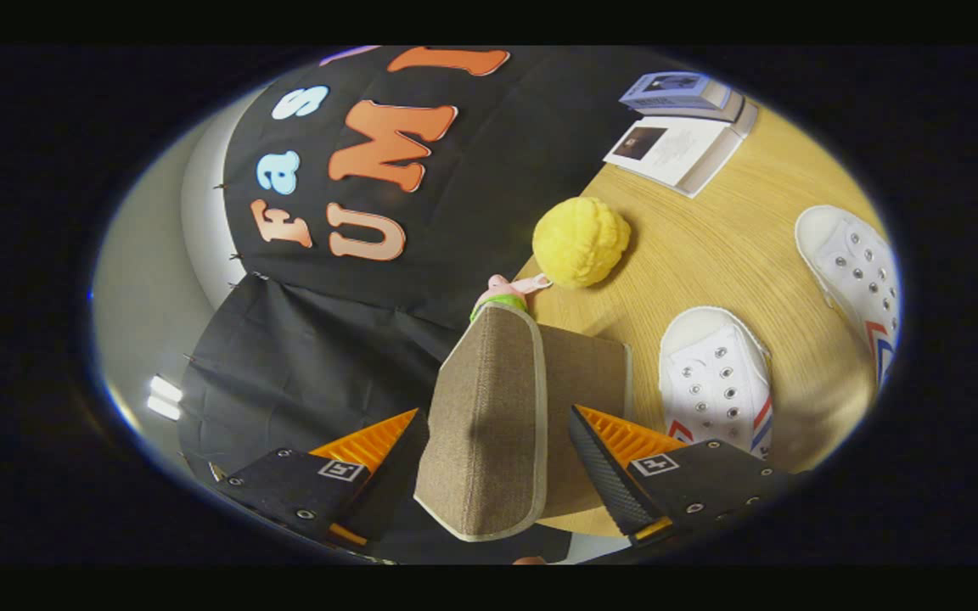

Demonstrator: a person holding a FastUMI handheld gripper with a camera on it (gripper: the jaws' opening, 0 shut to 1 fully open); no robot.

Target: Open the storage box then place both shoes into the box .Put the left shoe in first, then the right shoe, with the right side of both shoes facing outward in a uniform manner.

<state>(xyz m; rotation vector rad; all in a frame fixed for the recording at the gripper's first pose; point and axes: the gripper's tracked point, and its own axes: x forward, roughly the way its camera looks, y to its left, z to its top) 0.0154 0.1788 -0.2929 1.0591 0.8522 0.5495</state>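
Observation:
A brown fabric storage box (595,373) with pale trim stands on the wooden table (710,246) just ahead of my fingers. Its lid (485,424) is lifted away from the box and lies between my fingers, one finger on each side of it. My gripper (493,416) is shut on the lid. Two white lace-up shoes with red and blue stripes lie on the table beside the box. One shoe (714,378) sits right next to the box. The other shoe (858,271) lies farther out.
A yellow fluffy ball (581,240) rests on the table beyond the box, with a small pink and green toy (502,293) peeking over the box's far edge. Two books (680,127) lie at the table's far end. The booth wall hangs close behind the box.

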